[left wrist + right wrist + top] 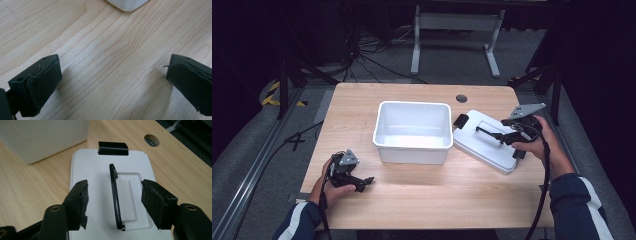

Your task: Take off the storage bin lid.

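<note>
The flat white rectangular plastic lid point(486, 146) lies top side up on the bench, just beside the right wall of the white open-topped rectangular plastic bin point(413, 131). A thin black hinged carry handle point(115, 197) stands upright on edge in the recessed panel at the lid's centre. A black latch clip point(113, 148) sits on the lid edge nearest the bin's far right corner.

The right gripper view shows the handle between the two pads of the right hand-held gripper point(114, 201), with clear space on each side: the jaws are open and grip nothing. This view also shows the recess outline. The high view does not resolve the gap between pads and handle; it shows the right hand-held gripper point(504, 135) held over the lid, to the right of the bin, and the round cable hole point(461, 98) in the bench beyond the bin's far right corner.

The left hand-held gripper point(364, 183) rests on the light wooden bench point(437, 195) in front of the bin's left near corner, well apart from the lid. The left gripper view shows its jaws wide apart over bare wood grain, holding nothing, with a rounded corner of the bin point(127, 4) at the top edge.
</note>
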`<state>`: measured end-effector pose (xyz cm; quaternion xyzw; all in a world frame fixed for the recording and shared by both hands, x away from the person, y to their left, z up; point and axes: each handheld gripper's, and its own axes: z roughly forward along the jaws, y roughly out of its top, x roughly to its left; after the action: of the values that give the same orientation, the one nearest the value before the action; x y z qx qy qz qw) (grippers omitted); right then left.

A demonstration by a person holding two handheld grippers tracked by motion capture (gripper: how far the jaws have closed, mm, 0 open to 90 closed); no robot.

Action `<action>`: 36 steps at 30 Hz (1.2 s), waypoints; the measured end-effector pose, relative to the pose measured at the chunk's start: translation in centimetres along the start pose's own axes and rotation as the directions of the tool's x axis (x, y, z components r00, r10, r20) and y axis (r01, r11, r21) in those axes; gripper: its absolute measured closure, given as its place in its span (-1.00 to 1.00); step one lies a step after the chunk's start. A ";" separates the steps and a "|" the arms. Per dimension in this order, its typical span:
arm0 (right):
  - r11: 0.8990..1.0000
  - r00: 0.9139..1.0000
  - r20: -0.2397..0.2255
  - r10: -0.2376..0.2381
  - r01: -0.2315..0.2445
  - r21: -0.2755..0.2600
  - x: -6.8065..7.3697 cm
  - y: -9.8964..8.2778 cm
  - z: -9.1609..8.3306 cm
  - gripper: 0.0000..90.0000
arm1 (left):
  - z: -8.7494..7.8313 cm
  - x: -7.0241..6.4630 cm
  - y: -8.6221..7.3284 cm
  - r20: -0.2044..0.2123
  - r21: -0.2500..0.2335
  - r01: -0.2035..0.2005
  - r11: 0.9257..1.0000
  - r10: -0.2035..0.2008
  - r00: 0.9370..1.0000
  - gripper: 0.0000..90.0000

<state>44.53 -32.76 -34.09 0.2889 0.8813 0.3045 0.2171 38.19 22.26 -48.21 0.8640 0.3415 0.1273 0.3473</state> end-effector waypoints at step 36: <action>0.998 0.993 0.113 0.028 -0.022 -0.050 3.0 -5.0 -4.9 -0.36 | -0.1 0.0 0.0 0.003 0.006 -0.004 1.000 0.004 1.000 -0.99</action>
<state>37.65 -36.11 -34.49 0.3115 0.8561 0.3117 0.2701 38.20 22.30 -48.16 0.8659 0.3398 0.1256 0.3450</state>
